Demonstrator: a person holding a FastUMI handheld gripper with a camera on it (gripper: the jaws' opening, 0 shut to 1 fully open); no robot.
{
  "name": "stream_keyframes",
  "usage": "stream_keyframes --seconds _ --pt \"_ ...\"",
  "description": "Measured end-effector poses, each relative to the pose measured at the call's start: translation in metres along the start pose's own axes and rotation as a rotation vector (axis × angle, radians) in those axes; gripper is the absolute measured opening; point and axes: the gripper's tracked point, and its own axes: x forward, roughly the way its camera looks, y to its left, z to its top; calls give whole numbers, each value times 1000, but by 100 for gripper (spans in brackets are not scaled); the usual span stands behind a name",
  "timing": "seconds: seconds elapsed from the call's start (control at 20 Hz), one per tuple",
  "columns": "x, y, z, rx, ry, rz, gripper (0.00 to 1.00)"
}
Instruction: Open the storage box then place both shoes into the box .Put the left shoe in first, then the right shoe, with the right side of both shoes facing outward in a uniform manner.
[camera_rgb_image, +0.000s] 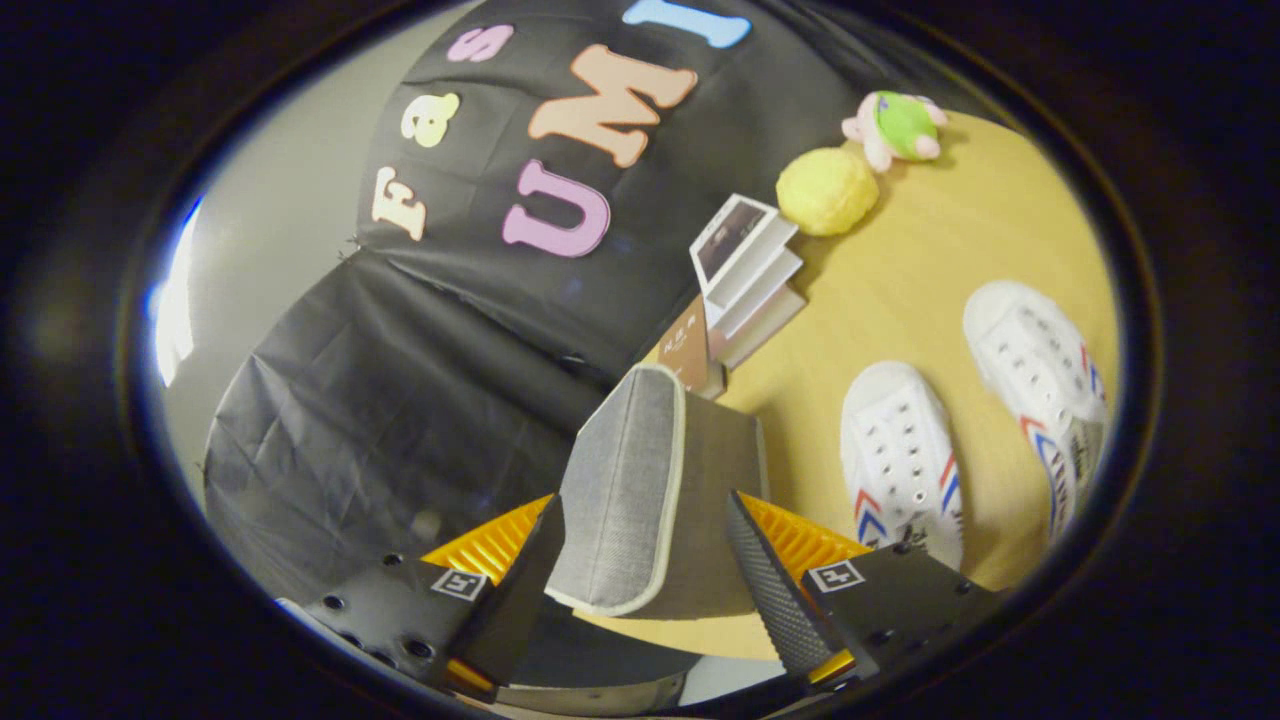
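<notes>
I see the claw (645, 560) spread wide around the grey storage box lid (625, 490) — neither finger clearly pressing it. Both white shoes (905, 460) (1040, 385) lie on the table (900, 270) at 2 o'clock — beyond the fingers.

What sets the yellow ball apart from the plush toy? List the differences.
The yellow ball is round and one plain colour; the plush toy is lumpy, green with pink parts. The ball lies nearer the stack of books; the toy lies just beyond it, by the table's far edge. Both rest on the wooden table, far beyond the hand-held gripper, whose fingers stand either side of the grey box flap.
</notes>
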Motion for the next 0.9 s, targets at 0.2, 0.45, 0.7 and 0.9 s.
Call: stream_keyframes --seconds 0.2,0.45,0.7,0.9 --pt "17 2 -21 120 75 52 99" --pt "33 1 -45 185 154 73 96" --pt "41 0 -56 213 205 75 88" --pt "45 -1 -53 231 201 69 48"
